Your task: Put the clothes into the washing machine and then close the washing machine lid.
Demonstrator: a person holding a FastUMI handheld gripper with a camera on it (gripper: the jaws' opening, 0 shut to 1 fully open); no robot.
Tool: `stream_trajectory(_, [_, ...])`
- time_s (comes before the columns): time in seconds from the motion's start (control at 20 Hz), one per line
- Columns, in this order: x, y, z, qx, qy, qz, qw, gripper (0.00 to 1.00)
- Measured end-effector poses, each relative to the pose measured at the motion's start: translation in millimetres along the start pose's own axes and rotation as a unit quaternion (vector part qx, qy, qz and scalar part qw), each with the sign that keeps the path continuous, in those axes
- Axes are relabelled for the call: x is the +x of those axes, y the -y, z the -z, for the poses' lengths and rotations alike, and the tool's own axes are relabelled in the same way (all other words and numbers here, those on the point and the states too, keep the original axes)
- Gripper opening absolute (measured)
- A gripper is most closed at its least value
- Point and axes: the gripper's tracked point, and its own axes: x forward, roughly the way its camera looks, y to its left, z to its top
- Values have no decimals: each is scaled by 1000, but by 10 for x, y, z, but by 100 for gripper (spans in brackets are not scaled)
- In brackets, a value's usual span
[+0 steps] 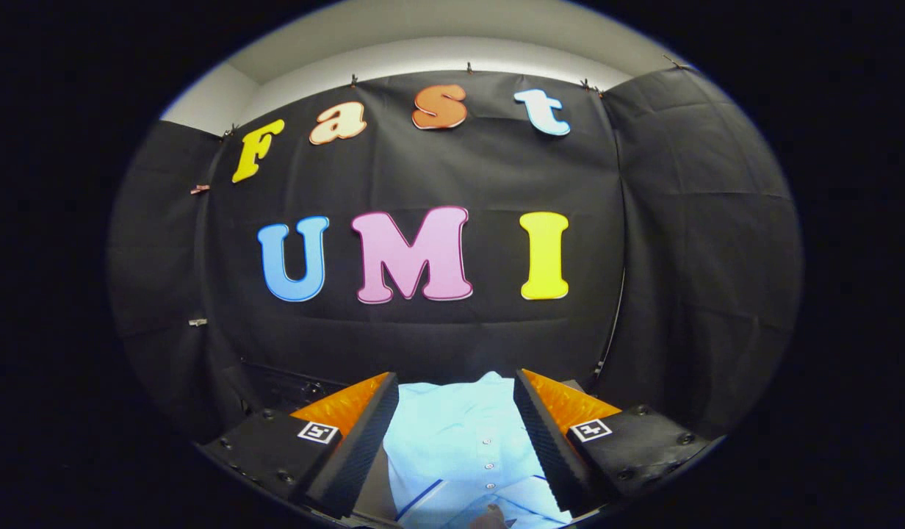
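The gripper (456, 411) is hanging over the laundry with its 2 fingers (357, 441) spread wide apart, released and clamping nothing. Each finger is carrying a small square black-and-white marker (318, 432) on its upper block.

Lying between the fingers and reaching a little past their tips is the shirt (460, 441), pale blue, spread fairly flat, with a row of small buttons (488, 465) running down its front. Whether the inner faces of the fingers are brushing the cloth or floating just above it, I cannot tell from here. Closest in, at the shirt's near end, a darker blue stripe (419, 499) is showing along a folded edge, and something small and blurred is poking in beside it, too unclear to name.

Just beyond the left fingertip, a dark shelf or ledge (291, 382) is sitting low against the wall, too dim to make out.

Past all that, the black cloth wall (438, 169) of the booth is hanging in folds, pinned along its top, and a pale room wall (438, 51) is showing above it.
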Motion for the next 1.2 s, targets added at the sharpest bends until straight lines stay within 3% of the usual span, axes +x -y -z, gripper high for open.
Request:
stream_trajectory(0.55, [906, 300, 978, -3, -159, 34, 987, 99])
stream_trajectory(1.0, [1006, 400, 1421, 7, -269, 54, 962, 98])
stream_trajectory(1.2, [1049, 400, 1452, -19, -278, 63, 958, 99])
